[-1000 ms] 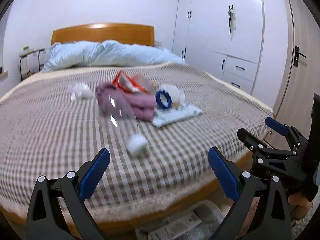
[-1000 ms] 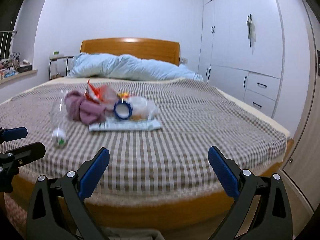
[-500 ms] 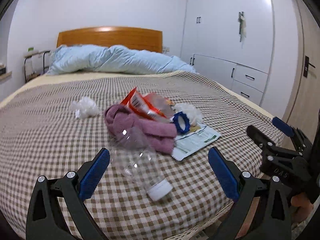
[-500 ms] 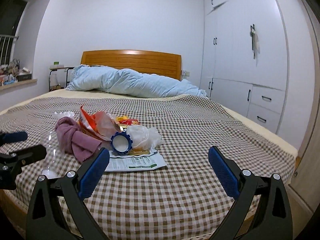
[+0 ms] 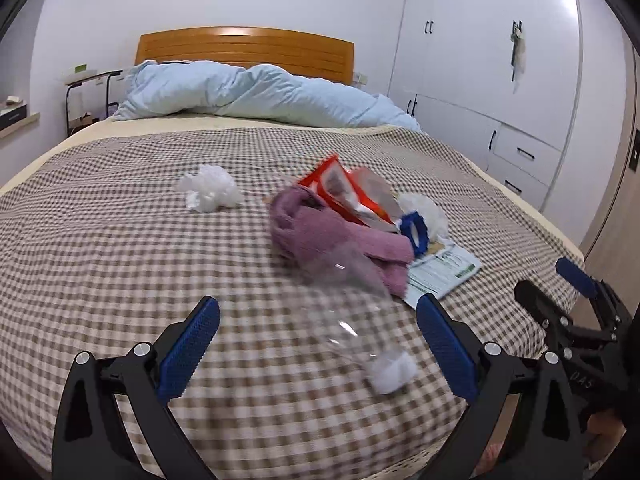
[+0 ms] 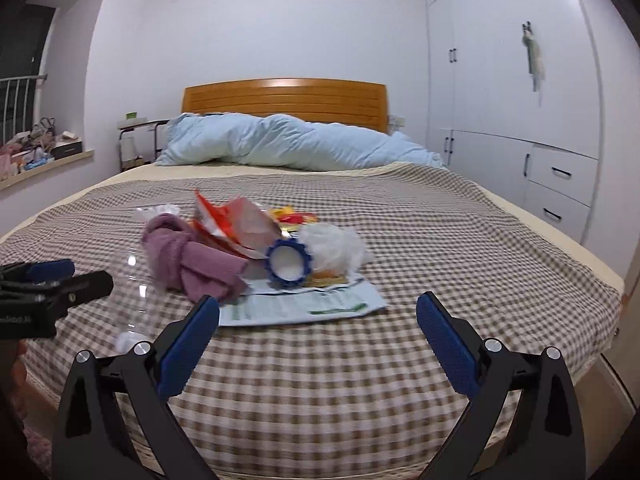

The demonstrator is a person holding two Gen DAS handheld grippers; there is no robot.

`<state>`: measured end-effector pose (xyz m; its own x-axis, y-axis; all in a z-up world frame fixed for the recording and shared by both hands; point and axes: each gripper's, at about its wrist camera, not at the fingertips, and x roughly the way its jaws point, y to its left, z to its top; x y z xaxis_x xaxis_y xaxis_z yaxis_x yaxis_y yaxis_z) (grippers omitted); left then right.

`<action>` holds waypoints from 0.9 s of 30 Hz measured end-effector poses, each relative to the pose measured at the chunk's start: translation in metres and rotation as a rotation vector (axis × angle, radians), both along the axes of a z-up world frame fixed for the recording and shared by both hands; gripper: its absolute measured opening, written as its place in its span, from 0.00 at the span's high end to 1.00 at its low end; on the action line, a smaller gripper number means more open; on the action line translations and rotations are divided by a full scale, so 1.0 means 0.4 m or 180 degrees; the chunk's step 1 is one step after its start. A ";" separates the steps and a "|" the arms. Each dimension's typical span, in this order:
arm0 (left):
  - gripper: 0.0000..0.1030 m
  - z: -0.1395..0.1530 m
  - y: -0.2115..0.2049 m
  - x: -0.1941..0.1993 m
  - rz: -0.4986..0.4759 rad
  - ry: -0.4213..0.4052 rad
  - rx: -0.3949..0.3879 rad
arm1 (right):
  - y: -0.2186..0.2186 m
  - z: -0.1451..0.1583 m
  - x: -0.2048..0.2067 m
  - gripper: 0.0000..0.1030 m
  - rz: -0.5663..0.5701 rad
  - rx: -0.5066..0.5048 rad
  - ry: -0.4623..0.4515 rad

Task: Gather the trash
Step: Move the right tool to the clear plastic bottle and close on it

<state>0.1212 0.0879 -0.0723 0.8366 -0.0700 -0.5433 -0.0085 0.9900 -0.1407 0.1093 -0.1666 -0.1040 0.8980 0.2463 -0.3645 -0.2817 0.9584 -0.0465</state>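
Tongs (image 5: 318, 332) agape, clear bottle (image 5: 352, 304) — checked bedspread (image 5: 120, 248)

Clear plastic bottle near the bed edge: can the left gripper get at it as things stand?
Probably yes. The left gripper is open, the bottle lies ahead between its fingers, nothing blocking.

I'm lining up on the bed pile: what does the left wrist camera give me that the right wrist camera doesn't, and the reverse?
Left wrist only: the crumpled white tissue in full, lying apart from the pile, and the clear bottle with its white cap close ahead.

Right wrist only: yellow wrappers behind the pile, and the blue ring face-on.

Both: purple cloth, red snack bag, white plastic wad, printed leaflet, and both the left gripper and right gripper open and empty.
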 end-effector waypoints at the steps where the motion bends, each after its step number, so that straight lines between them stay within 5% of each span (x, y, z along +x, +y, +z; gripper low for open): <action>1: 0.07 0.005 0.013 -0.003 0.0017 -0.0005 -0.0009 | 0.023 0.004 -0.003 0.08 0.0043 -0.0045 0.0007; 16: 0.07 0.033 0.210 0.018 0.0238 -0.0100 0.0260 | 0.319 0.024 0.039 0.08 0.0262 -0.0442 0.0329; 27: 0.07 0.025 0.234 0.054 -0.0118 -0.0089 0.0458 | 0.412 -0.024 0.101 0.08 0.0152 -0.0724 0.0622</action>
<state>0.1428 0.1813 -0.0621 0.8498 -0.0243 -0.5265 0.0305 0.9995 0.0030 0.1498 -0.0017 -0.1135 0.7948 0.1788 -0.5799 -0.3509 0.9151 -0.1988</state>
